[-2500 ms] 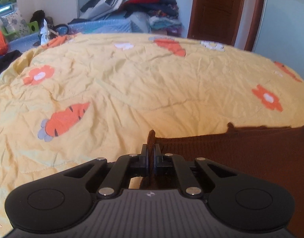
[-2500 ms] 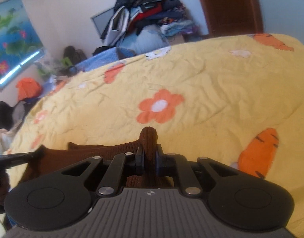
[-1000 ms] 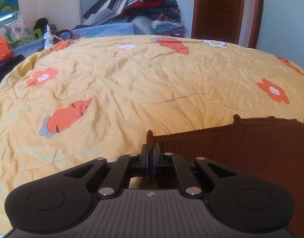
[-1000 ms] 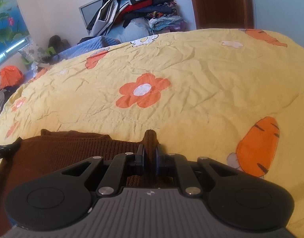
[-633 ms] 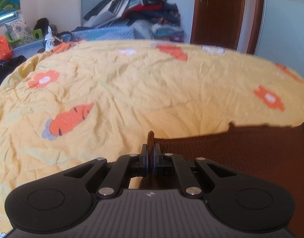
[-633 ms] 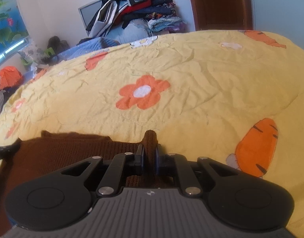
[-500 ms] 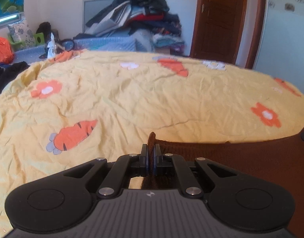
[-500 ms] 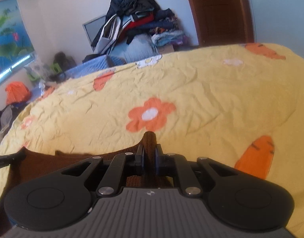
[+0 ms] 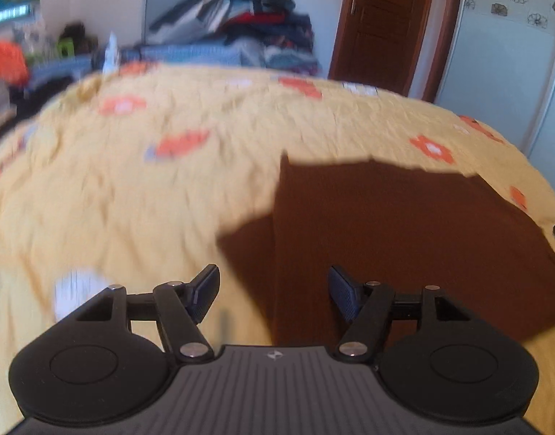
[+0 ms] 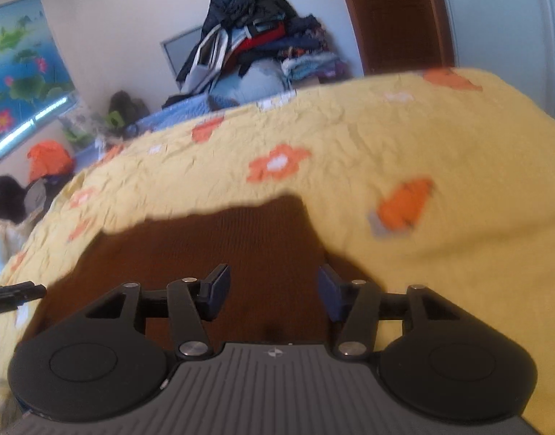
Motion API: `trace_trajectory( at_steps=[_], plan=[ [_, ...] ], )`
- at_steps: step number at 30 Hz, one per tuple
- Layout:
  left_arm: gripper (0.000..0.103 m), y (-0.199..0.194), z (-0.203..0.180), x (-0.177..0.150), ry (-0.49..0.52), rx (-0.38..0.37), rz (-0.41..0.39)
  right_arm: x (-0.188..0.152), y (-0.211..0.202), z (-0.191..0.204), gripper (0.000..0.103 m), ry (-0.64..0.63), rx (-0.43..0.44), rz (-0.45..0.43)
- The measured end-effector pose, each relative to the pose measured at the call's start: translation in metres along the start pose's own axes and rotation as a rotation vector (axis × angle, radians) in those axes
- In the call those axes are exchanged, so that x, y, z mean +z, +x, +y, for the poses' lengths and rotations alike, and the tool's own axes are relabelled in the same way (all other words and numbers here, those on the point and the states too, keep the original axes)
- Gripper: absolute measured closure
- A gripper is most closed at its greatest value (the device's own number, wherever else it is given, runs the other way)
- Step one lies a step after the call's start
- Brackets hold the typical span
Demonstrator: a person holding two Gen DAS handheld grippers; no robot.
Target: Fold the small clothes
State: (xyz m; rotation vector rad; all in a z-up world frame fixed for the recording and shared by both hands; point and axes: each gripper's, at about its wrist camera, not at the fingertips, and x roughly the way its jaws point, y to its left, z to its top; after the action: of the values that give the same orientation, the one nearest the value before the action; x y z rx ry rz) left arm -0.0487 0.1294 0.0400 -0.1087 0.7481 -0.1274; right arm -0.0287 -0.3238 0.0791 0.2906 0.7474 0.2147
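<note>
A brown knitted garment (image 9: 404,239) lies flat on the yellow bedspread (image 9: 132,199), folded over with a straight left edge. In the left wrist view my left gripper (image 9: 274,291) hovers over its near left part, jaws opening, nothing pinched between the pads. In the right wrist view the same brown garment (image 10: 212,250) spreads below my right gripper (image 10: 274,291), whose jaws are also opening and hold nothing. The left gripper's tip (image 10: 16,295) shows at the left edge of the right wrist view. Both views are motion-blurred.
The bedspread carries orange flowers and carrots (image 10: 404,206). Behind the bed a heap of clothes (image 9: 241,25) rests on blue bedding. A brown door (image 9: 386,25) stands at the back right, and an orange bag (image 10: 49,161) and clutter sit to the left.
Both grippers let go of the brown garment's corners and opened. Both pulled back, so the garment now lies farther ahead, flat on the bed.
</note>
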Motion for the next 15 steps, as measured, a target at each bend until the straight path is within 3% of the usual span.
trace_trajectory(
  at_steps=[4,7,8,9,11,15],
  plan=[
    [0.037,-0.009,0.005,-0.027,-0.067,-0.049,0.058,-0.035,-0.014,-0.007,0.047,0.014,-0.043,0.089],
    [0.038,-0.003,0.007,-0.028,-0.118,-0.088,0.076,-0.050,-0.013,-0.007,0.048,0.065,0.016,0.137],
    [0.048,-0.001,0.007,-0.026,-0.122,-0.109,0.083,-0.053,-0.014,-0.005,0.058,0.071,0.047,0.147],
    [0.086,0.001,0.006,-0.024,-0.122,-0.127,0.099,-0.053,-0.012,-0.004,0.073,0.071,0.071,0.162],
    [0.093,0.007,0.005,-0.018,-0.125,-0.150,0.145,-0.050,-0.012,0.000,0.082,0.050,0.079,0.171],
    [0.097,-0.012,0.003,-0.009,0.003,-0.120,0.122,-0.037,-0.042,0.011,0.087,-0.070,0.065,0.137]
  ],
)
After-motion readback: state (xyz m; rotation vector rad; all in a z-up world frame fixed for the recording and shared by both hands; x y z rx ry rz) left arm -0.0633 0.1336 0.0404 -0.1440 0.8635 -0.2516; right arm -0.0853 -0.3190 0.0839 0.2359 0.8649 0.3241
